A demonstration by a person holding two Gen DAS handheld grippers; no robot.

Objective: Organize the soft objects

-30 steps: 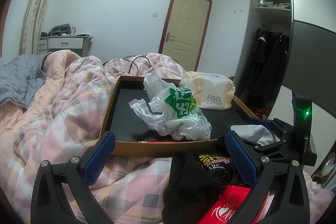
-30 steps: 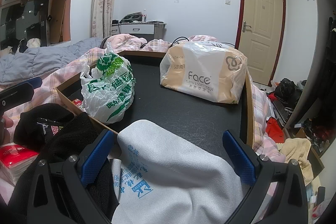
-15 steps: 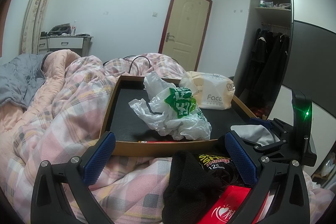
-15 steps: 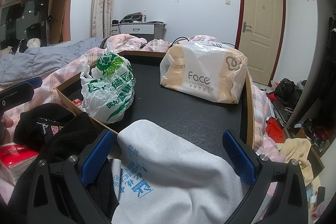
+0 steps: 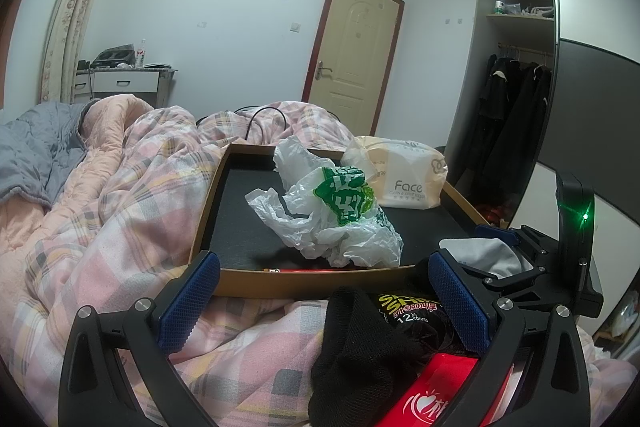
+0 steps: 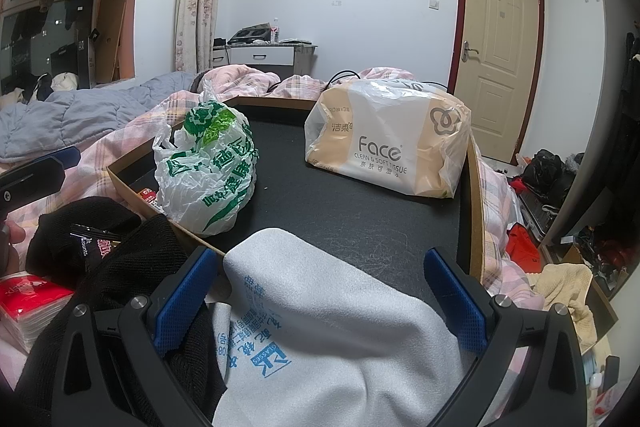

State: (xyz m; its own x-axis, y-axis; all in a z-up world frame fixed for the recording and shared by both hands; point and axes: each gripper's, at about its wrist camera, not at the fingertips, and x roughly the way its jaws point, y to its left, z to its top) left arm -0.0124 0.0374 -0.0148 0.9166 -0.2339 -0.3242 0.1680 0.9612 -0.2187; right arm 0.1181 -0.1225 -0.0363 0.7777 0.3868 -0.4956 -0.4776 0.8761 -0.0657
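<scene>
Lying between the right gripper open jaws, grey cloth, left gripper open

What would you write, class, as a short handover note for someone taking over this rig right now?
Left gripper: jaws open, empty, hovering over the black knit item and red packet on the quilt.
Right gripper: jaws open around the grey cloth, not clamped.
In the tray: plastic bag and tissue pack.
Left to do: cloth, black knit item and red packet, all outside or on the tray's near edge.
</scene>
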